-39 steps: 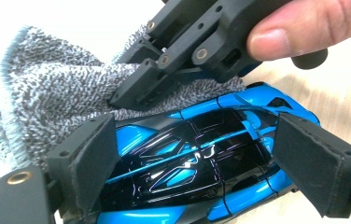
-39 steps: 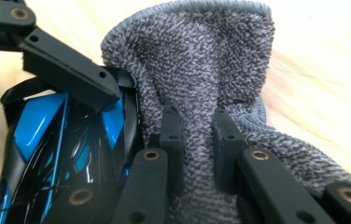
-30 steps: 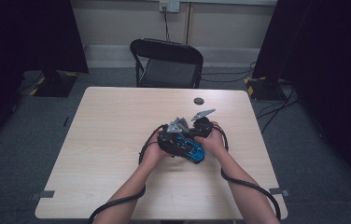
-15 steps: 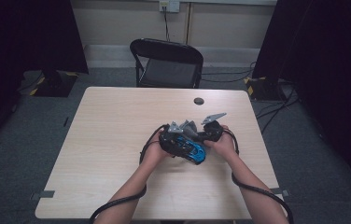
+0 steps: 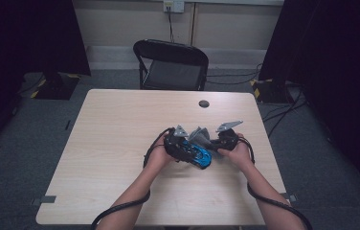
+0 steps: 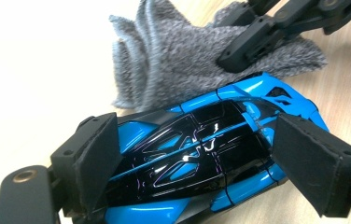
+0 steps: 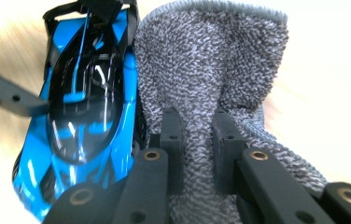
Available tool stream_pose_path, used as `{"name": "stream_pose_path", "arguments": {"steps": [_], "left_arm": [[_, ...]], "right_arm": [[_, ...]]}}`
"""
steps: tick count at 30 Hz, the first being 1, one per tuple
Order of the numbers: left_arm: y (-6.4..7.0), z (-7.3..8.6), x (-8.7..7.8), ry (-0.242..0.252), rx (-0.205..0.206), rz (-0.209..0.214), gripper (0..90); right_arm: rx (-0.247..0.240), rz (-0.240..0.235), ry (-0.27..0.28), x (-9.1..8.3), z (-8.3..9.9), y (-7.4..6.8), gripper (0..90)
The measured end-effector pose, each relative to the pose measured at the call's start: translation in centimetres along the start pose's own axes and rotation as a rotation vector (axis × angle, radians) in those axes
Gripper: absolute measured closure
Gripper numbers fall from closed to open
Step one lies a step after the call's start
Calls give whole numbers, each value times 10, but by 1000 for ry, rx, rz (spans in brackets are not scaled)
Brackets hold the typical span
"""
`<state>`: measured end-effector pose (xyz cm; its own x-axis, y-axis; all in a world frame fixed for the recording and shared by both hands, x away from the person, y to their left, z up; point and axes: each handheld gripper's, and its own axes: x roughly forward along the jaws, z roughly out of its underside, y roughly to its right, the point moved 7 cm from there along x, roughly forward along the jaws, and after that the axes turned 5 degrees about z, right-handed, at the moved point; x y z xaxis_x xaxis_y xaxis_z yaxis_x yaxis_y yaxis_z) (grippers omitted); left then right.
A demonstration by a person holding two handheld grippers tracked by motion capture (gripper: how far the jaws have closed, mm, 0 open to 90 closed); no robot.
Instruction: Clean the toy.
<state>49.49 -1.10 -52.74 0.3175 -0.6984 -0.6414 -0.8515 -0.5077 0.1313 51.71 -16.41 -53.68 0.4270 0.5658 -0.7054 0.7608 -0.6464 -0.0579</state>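
A glossy blue and black toy car (image 6: 201, 158) lies on the wooden table (image 5: 120, 124) near its middle. My left gripper (image 6: 197, 163) is shut on the car, one pad (image 6: 96, 158) at each end. A fluffy grey cloth (image 7: 211, 60) rests against the car's side (image 7: 85, 107). My right gripper (image 7: 197, 135) is shut on a fold of that cloth. In the high view the car (image 5: 198, 155) sits between both hands, with the cloth (image 5: 201, 136) just behind it, the left gripper (image 5: 178, 143) on its left and the right gripper (image 5: 223, 140) on its right.
A small black round object (image 5: 204, 103) lies near the table's far edge. A black folding chair (image 5: 171, 64) stands behind the table. Cables run over the floor at the right, and dark curtains flank both sides.
My right gripper has moved to the right and slightly nearer, with the grey cloth in it. The left gripper and the car have stayed in place.
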Motion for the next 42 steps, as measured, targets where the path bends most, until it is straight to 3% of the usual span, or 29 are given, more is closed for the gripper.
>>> {"name": "stream_pose_path", "arguments": {"steps": [18, 29, 36, 42], "left_arm": [[2, 0, 1, -12, 11, 0, 149], [3, 0, 1, -10, 12, -2, 148], [3, 0, 1, -11, 17, -1, 146], [3, 0, 1, -6, 18, 1, 146]], "right_arm": [[38, -6, 1, -24, 22, 1, 781], [95, -3, -6, -45, 32, 4, 786], [137, 58, 61, -61, 15, 26, 787], [111, 70, 91, -51, -14, 33, 787]]}}
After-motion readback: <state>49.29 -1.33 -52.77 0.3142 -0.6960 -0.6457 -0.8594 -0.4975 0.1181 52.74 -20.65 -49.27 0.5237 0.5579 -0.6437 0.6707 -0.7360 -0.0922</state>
